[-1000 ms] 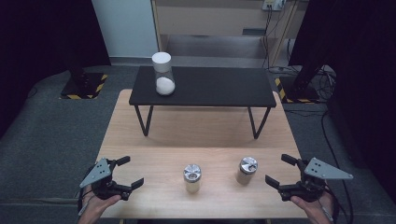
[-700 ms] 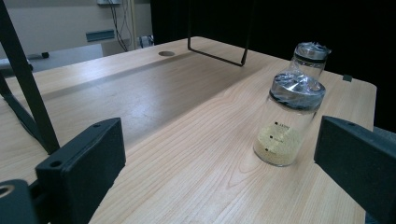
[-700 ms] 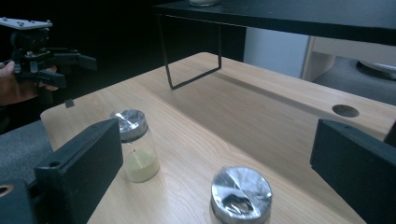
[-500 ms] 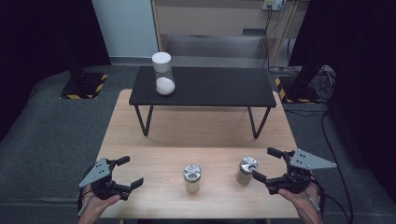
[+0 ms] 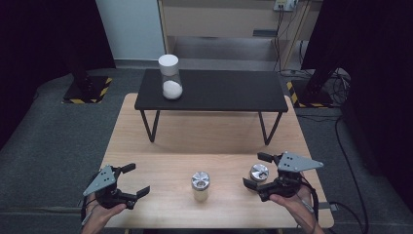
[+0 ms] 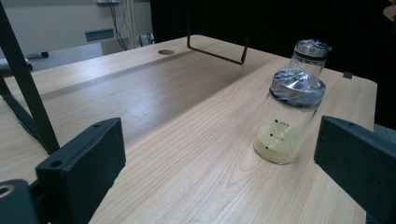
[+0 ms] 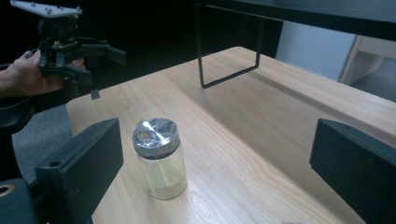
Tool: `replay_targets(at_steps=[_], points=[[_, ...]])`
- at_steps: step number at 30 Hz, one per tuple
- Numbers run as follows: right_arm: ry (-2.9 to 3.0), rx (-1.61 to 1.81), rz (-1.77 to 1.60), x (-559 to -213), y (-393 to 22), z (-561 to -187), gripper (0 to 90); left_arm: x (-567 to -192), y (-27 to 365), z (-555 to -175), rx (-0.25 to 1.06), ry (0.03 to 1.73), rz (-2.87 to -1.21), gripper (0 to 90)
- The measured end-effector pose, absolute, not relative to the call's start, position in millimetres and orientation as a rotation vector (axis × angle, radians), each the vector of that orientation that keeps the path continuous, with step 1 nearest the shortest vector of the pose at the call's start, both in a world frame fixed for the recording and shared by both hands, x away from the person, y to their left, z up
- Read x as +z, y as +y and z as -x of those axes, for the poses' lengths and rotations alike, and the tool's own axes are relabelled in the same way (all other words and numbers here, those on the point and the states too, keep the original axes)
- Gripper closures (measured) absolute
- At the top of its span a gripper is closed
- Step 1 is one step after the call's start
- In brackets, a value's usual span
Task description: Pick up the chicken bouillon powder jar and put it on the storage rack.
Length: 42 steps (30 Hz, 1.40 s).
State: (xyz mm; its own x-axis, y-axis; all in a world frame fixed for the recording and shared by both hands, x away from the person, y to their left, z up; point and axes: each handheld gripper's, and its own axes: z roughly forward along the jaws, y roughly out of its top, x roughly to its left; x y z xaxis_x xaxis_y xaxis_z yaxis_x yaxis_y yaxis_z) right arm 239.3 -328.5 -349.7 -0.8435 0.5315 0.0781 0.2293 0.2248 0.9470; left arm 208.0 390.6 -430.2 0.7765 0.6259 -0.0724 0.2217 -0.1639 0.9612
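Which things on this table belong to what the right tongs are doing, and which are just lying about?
In hand: right tongs, open, at the right silver-lidded jar.
Lying about: middle silver-lidded jar; tall white-lidded jar on the black stand; left tongs, open, holding nothing.

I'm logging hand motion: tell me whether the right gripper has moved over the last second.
Yes. The right gripper has shifted left, inward from the table's right edge, and its open jaws now flank the right-hand jar.
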Motion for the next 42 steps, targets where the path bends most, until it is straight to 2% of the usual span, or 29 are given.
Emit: replay_targets(at_steps=[42], points=[[2.471,1.627,-0.555,-378,-234,-282,4.5,-431,390,-210,0.402,0.657,-1.744,1.0]])
